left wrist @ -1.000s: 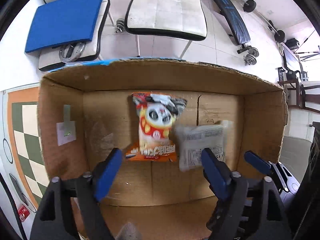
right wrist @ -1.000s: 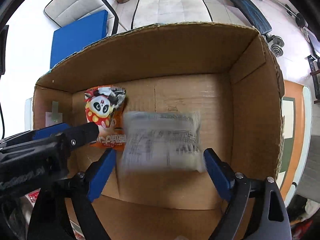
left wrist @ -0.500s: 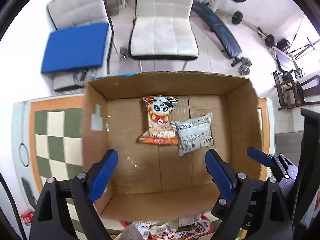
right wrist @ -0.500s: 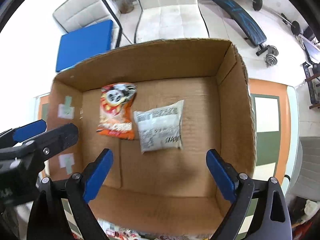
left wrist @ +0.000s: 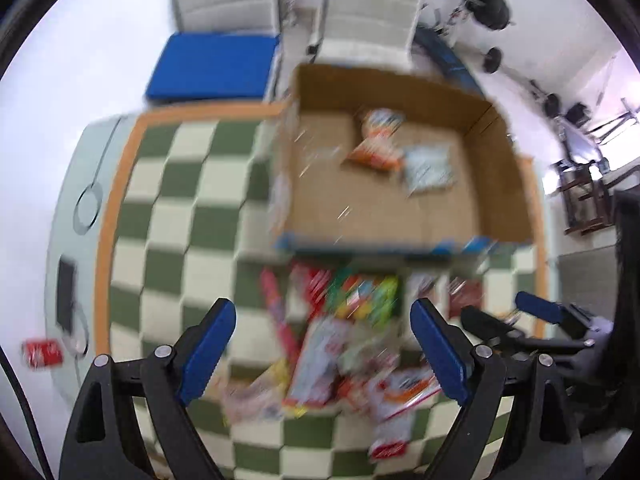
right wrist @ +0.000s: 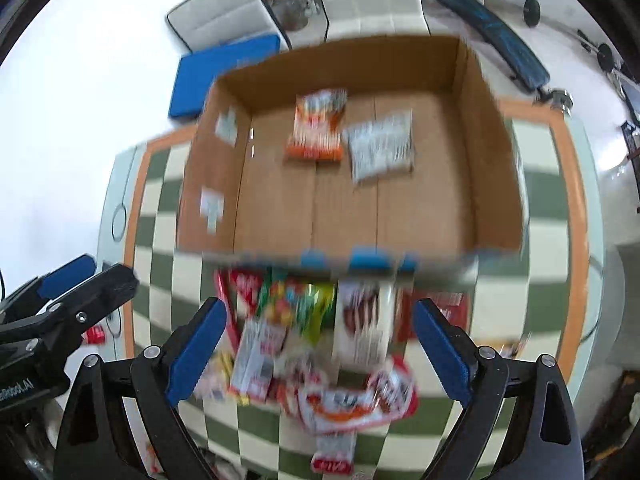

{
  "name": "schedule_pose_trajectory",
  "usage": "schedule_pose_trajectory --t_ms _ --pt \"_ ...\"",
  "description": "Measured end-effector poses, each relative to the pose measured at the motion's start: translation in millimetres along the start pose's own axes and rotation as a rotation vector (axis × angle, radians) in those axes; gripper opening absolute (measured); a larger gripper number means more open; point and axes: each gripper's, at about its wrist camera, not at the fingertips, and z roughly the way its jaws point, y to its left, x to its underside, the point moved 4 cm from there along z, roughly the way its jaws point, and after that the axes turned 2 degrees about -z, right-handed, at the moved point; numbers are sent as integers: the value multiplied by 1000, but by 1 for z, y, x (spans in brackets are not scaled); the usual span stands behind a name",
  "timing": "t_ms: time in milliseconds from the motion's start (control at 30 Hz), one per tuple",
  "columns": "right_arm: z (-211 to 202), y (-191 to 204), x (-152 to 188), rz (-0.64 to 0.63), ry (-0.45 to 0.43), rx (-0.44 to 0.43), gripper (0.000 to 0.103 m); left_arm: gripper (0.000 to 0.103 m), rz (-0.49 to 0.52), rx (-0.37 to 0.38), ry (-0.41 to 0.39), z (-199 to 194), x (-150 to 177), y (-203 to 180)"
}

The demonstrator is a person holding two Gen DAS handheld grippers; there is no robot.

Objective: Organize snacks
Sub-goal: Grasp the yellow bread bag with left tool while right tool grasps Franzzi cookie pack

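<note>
A cardboard box (left wrist: 500, 184) (right wrist: 212, 184) stands on a green and cream checkered mat. Inside lie an orange panda snack bag (left wrist: 378, 144) (right wrist: 318, 128) and a silver-white packet (left wrist: 428, 168) (right wrist: 382, 144) side by side. A pile of loose snack packets (left wrist: 344, 344) (right wrist: 320, 344) lies on the mat in front of the box. My left gripper (left wrist: 320, 348) is open and empty above the pile. My right gripper (right wrist: 320, 348) is open and empty above the pile too. Both views are blurred.
The checkered mat (left wrist: 176, 216) (right wrist: 540, 280) has an orange border. A red can (left wrist: 42, 354) lies off the mat at the left. White chairs (left wrist: 372, 12) and a blue cushion (left wrist: 212, 66) stand behind the table. The right gripper shows at the right edge of the left wrist view (left wrist: 552, 328).
The silver-white packet dropped from my right gripper into the box beside the panda bag. Both grippers pulled back out of the box and now hang over the snack pile.
</note>
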Motion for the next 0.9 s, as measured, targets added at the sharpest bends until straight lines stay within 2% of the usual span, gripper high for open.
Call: schedule_pose_trajectory --t_ms 133,233,367,500,633,700,767,800,900 --pt "35 9 53 11 107 -32 96 90 56 -54 94 30 53 28" --pt "61 14 84 6 169 -15 96 90 177 -120 145 56 86 40" --pt "92 20 116 27 250 18 96 90 410 -213 209 92 126 43" --pt "122 30 144 -8 327 48 96 90 556 -252 282 125 148 46" --pt "135 39 161 -63 353 92 96 90 689 -280 338 153 161 40" --pt "137 41 164 -72 354 102 96 90 715 -289 365 165 162 37" --pt "138 41 163 -74 348 113 96 88 698 -280 381 174 160 35" --pt "137 40 160 -71 342 119 96 82 659 -261 378 176 156 34" --pt "130 27 151 -37 314 126 96 78 488 -208 388 176 145 42"
